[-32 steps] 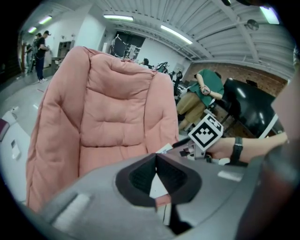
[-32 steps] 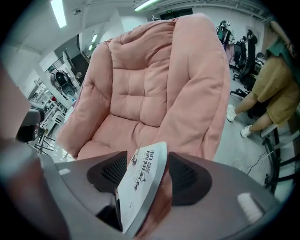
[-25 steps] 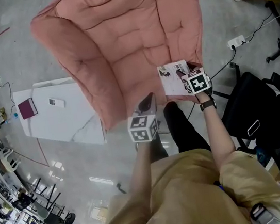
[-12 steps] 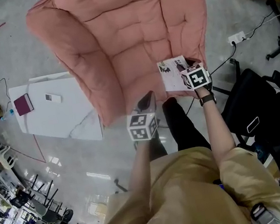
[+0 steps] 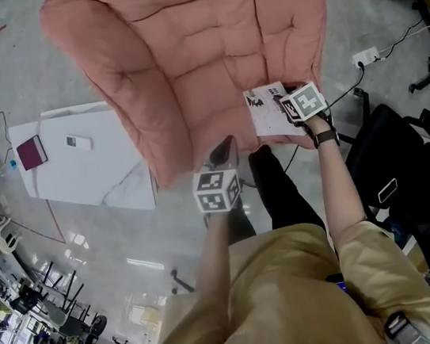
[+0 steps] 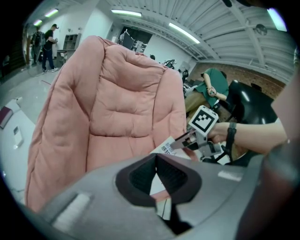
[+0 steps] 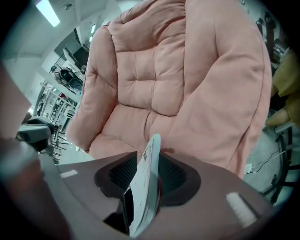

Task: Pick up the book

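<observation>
The book's lower end is hidden inside the right claw, whose jaws have just been closing on it. Its cover print (head view) is too small to read. There the chair's top runs off the upper edge. On the white surface, a dark red thing and a pale thing are too small to name.

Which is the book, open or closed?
Closed: the book shows its pages together, edge-on between the jaws of the right gripper, which have just been closing on it.
</observation>
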Action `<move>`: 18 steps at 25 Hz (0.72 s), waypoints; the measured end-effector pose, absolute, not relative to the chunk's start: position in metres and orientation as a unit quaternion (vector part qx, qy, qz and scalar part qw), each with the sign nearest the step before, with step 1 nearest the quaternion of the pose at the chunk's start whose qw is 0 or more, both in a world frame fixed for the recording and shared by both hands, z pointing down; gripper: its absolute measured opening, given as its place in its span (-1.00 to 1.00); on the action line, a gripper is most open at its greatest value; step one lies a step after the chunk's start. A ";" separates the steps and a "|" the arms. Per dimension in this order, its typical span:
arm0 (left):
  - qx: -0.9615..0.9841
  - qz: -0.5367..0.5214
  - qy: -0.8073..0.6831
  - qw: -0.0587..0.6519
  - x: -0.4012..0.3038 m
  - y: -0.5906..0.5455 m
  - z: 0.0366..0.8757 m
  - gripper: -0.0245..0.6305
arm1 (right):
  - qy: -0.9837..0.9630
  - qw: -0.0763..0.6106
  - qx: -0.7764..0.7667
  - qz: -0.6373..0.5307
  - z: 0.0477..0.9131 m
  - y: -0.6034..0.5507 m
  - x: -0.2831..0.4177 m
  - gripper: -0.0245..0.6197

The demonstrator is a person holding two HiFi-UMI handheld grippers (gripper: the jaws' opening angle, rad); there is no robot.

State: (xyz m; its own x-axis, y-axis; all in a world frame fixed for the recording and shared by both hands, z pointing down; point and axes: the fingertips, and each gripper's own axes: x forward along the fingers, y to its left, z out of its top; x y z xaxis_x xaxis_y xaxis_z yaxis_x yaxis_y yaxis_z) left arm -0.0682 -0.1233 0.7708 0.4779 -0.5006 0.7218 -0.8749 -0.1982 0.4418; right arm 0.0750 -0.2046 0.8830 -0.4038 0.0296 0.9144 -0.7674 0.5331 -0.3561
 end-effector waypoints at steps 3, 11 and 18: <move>0.741 0.215 -0.465 0.434 -0.074 -0.121 0.772 -0.92 | -0.719 0.505 0.186 0.440 0.902 -0.176 0.063 -0.53; 0.737 0.212 -0.472 0.434 -0.090 -0.122 0.774 -0.92 | -0.704 0.590 0.235 0.319 0.953 -0.155 0.066 -0.68; 0.736 0.194 -0.479 0.438 -0.097 -0.134 0.749 -0.92 | -0.715 0.489 0.280 0.414 0.903 -0.152 0.051 -0.77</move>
State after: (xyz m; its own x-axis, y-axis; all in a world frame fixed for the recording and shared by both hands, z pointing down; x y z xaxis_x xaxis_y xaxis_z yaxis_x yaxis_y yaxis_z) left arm -0.0968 -0.1336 0.7486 0.4659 -0.5350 0.7048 -0.8747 -0.1580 0.4582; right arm 0.0508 -0.1520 0.9034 -0.3659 0.0040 0.9307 -0.8048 0.5008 -0.3185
